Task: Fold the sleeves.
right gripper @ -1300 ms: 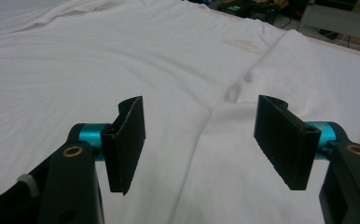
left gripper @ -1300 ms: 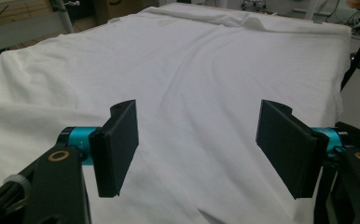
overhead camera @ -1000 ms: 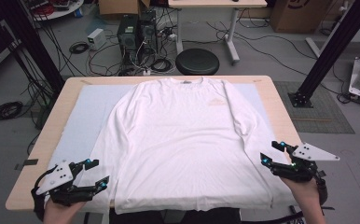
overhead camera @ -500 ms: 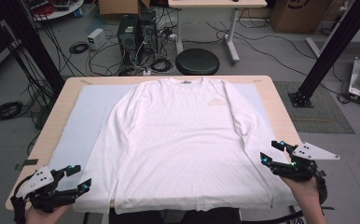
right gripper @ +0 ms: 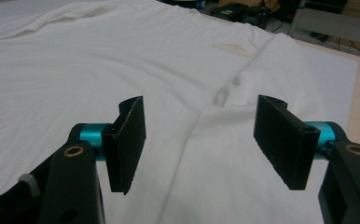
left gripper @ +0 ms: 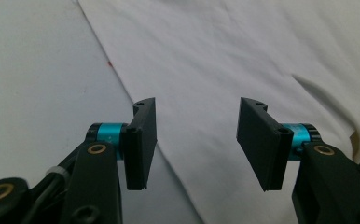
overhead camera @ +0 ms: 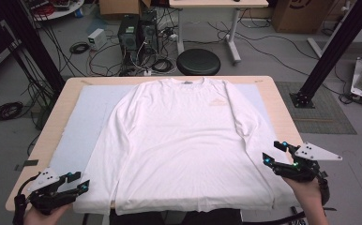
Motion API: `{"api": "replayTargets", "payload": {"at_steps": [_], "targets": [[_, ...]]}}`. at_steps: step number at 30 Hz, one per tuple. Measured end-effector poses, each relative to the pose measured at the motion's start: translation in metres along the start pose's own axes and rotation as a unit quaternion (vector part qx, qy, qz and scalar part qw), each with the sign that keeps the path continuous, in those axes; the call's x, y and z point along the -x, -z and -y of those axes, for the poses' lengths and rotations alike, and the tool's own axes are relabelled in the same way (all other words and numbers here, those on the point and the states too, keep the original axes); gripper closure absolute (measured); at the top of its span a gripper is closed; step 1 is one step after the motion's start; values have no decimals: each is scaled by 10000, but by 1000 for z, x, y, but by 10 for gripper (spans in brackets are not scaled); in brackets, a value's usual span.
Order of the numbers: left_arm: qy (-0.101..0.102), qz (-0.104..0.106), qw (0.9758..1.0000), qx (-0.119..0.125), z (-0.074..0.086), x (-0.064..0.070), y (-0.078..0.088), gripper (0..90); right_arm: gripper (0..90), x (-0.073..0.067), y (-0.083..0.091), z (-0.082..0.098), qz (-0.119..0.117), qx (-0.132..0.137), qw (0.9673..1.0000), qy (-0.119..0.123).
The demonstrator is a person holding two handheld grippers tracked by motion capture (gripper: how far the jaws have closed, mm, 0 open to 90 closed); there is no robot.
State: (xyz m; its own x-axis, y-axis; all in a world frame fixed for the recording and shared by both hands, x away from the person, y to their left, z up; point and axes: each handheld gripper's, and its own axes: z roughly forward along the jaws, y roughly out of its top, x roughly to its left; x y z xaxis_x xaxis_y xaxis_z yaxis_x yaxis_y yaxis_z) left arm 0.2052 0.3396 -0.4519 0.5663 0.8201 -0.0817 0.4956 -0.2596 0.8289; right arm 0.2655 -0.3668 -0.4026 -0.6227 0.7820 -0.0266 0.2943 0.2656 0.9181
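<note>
A white long-sleeved shirt (overhead camera: 184, 140) lies spread flat, front up, on a pale mat (overhead camera: 85, 117) that covers the wooden table (overhead camera: 52, 126). My left gripper (overhead camera: 79, 182) is at the near left corner, by the cuff end of the left sleeve. In the left gripper view its jaws (left gripper: 199, 102) have just been closing but stand apart, and the sleeve's edge (left gripper: 243, 56) lies flat on the mat (left gripper: 38, 70) below the gap, unpinched. My right gripper (overhead camera: 272, 152) hovers open over the right sleeve. In the right gripper view (right gripper: 201, 100) the cloth (right gripper: 99, 56) lies beneath its jaws.
Beyond the far table edge stand a black round stool (overhead camera: 198, 62), computer towers (overhead camera: 134, 33) and loose cables on the floor. Black frame posts rise at the left (overhead camera: 29, 42) and right (overhead camera: 334, 51). The mat's bare strips flank the shirt.
My left gripper has moved left and lower toward the near left corner, and its jaws now stand narrower. The right gripper and the shirt have stayed put.
</note>
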Motion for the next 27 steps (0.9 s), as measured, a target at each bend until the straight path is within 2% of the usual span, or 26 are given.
{"api": "replayTargets", "payload": {"at_steps": [8,14,18,24,27], "targets": [[44,-152,9996,-242,2,0,-4,481,344,1,0,1,16,1,10000,-21],[33,-243,9994,-255,2,2,-4,493,346,1,0,1,6,-10,10000,-18],[-74,-298,9991,-289,1,6,-4,543,347,2,0,1,11,-6,10000,-6],[-100,-311,9990,-292,1,10,-5,625,347,1,-1,1,-5,-1,10000,-15],[-103,-277,9992,-255,1,11,-6,694,347,1,-1,1,7,1,10000,7]]}}
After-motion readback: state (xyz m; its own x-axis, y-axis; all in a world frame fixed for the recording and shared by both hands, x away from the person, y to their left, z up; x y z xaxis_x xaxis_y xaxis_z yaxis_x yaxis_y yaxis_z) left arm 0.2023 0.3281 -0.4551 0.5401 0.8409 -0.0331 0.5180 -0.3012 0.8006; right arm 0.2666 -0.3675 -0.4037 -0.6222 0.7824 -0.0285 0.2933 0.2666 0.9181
